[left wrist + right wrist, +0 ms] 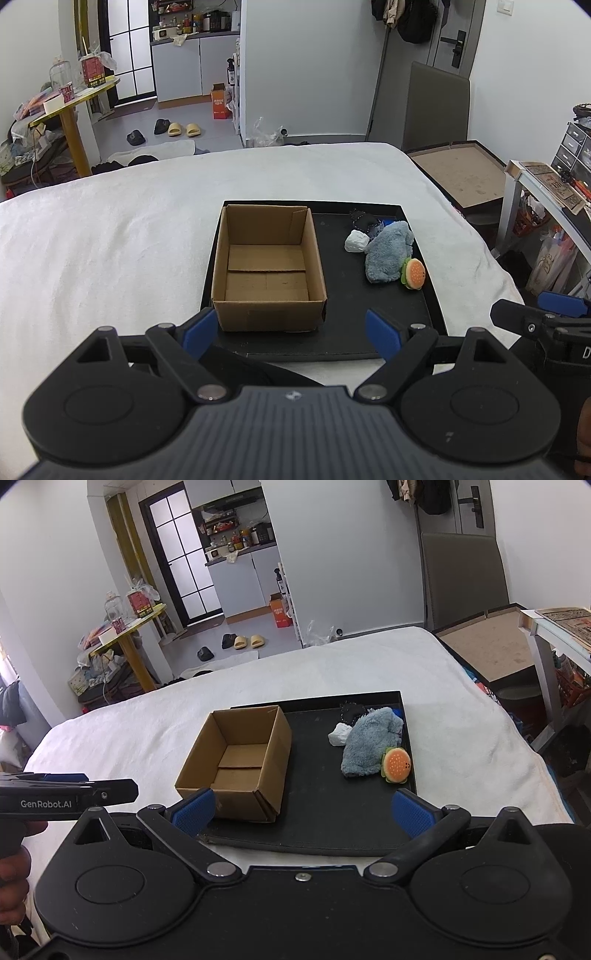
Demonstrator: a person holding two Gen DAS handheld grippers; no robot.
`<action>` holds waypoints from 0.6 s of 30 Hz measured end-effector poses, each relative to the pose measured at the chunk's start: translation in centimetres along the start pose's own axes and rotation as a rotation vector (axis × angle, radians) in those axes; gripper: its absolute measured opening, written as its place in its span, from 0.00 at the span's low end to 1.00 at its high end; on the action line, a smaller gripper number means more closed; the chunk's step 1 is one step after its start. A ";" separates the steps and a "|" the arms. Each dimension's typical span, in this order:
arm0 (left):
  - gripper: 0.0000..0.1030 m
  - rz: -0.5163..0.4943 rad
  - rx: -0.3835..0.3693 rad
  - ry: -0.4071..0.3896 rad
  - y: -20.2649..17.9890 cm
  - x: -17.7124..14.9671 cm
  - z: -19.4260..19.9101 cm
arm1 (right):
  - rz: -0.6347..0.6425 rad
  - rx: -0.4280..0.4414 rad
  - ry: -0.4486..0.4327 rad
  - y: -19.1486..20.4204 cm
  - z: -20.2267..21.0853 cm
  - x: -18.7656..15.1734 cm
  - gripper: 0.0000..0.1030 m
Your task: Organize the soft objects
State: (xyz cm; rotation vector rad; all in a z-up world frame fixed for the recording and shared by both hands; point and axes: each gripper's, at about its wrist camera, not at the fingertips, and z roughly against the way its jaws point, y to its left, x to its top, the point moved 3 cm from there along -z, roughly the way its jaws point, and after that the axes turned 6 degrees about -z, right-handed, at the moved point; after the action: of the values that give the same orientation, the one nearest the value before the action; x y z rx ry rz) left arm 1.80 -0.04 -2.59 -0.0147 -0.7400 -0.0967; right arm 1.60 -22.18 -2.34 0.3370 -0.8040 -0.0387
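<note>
1. Work area: a black tray [373,343] lies on a white-covered bed [110,229]. The cardboard box [267,266] stands on the left half of the tray, open side up and with nothing inside.
2. Soft objects: all are clustered at the far right of the tray, well apart from the box. The blue fleece cloth [388,251] lies with its long axis running near to far. The burger plush [413,274] touches its near right edge. The white wad [356,242] and a dark item [364,220] sit at its far left.
3. Left gripper [291,328]: jaws spread wide, nothing between the pads. It faces the near wall of the box.
4. Right gripper [301,810]: jaws spread wide, nothing held. It hangs over the near edge of the tray.
5. Governing relation: the cluster lies ahead and to the right of both jaw sets. The right gripper is judged nearer, and the burger plush is the closest piece to it.
6. Transfer direction, as judged: leftward across the tray into the box.
</note>
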 end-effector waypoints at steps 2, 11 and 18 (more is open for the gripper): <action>0.84 0.001 0.004 -0.003 0.2 0.0 -0.1 | 0.003 -0.002 -0.002 0.0 -0.2 0.0 1.00; 0.84 0.046 0.022 0.006 2.1 0.4 -2.5 | 0.023 -0.029 -0.025 0.2 -2.0 0.6 0.95; 0.84 0.066 0.053 0.023 3.2 0.7 -4.2 | -0.012 -0.035 -0.013 -0.7 -3.7 0.5 0.95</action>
State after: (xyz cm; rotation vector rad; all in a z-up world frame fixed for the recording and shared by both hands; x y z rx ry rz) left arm 5.41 2.84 -5.11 0.0123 -0.7183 -0.0146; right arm 4.61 -21.88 -4.58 0.3089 -0.8134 -0.0657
